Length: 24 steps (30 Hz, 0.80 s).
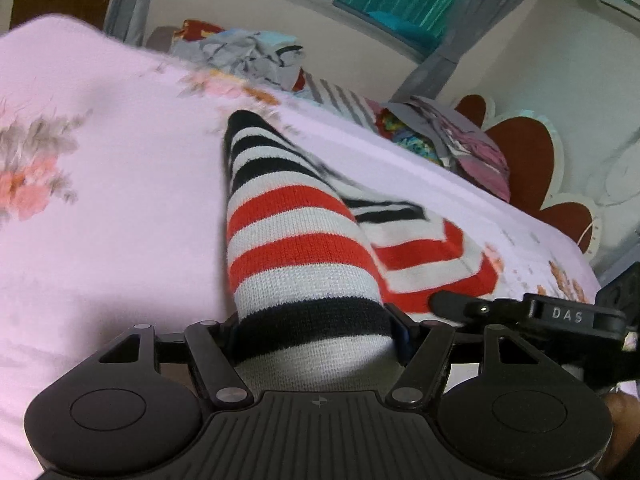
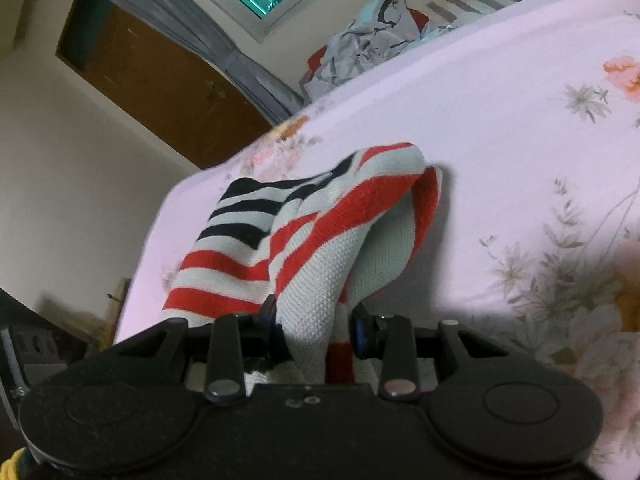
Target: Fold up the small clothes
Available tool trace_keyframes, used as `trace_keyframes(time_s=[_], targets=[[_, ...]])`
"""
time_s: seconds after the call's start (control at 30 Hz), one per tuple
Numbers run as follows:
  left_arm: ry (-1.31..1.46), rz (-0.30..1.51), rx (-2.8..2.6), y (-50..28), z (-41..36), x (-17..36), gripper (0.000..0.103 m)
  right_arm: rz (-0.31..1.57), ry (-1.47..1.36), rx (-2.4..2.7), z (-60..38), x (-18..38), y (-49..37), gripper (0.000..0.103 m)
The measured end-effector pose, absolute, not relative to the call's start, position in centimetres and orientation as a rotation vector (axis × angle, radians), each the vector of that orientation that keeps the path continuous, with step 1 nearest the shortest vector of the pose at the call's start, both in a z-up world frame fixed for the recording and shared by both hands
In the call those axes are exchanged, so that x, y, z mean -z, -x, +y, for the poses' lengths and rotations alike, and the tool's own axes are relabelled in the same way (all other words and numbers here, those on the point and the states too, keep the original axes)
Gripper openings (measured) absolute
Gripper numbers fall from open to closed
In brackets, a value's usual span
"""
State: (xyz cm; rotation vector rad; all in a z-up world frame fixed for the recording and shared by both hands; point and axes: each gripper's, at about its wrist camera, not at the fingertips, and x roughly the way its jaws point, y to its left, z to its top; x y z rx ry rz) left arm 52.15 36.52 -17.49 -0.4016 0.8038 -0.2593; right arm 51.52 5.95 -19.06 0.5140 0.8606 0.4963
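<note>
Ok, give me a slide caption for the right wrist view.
Right tool clamps a red, white and black striped garment above a pink floral bedsheet.

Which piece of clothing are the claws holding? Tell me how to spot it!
Find the big pink flowery bedsheet. Near its front edge, both claws pinch one stripy knitted garment. Unlike the crumpled grey clothes pile at the far edge, it has bold red, white and black stripes.
</note>
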Motion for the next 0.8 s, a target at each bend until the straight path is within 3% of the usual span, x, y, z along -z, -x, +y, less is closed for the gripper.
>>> trace_keyframes(time_s=[0.17,0.43,0.63,0.67,0.73,0.8], targets=[[0.402,0.778,0.277,-52.2,36.5,19.1,0.072,0.894,-0.489,-0.453,5.6,19.4,-51.6,0.042],[0.437,0.765,0.263,-51.5,37.6,17.3,0.072,0.853,-0.489,-0.370,5.5,18.0,-51.3,0.059],[0.428,0.743,0.241,-51.9,38.3,17.5,0.072,0.837,-0.478,-0.325,6.3,18.3,-53.8,0.044],[0.426,0.742,0.237,-52.1,38.3,17.7,0.073,0.826,-0.470,-0.316,6.5,18.2,-54.0,0.039],[0.411,0.740,0.235,-52.3,38.3,18.2,0.073,0.789,-0.426,-0.295,6.9,17.9,-54.4,0.019],[0.418,0.738,0.233,-52.3,38.2,18.5,0.076,0.801,-0.382,-0.292,7.3,18.3,-55.1,0.014]])
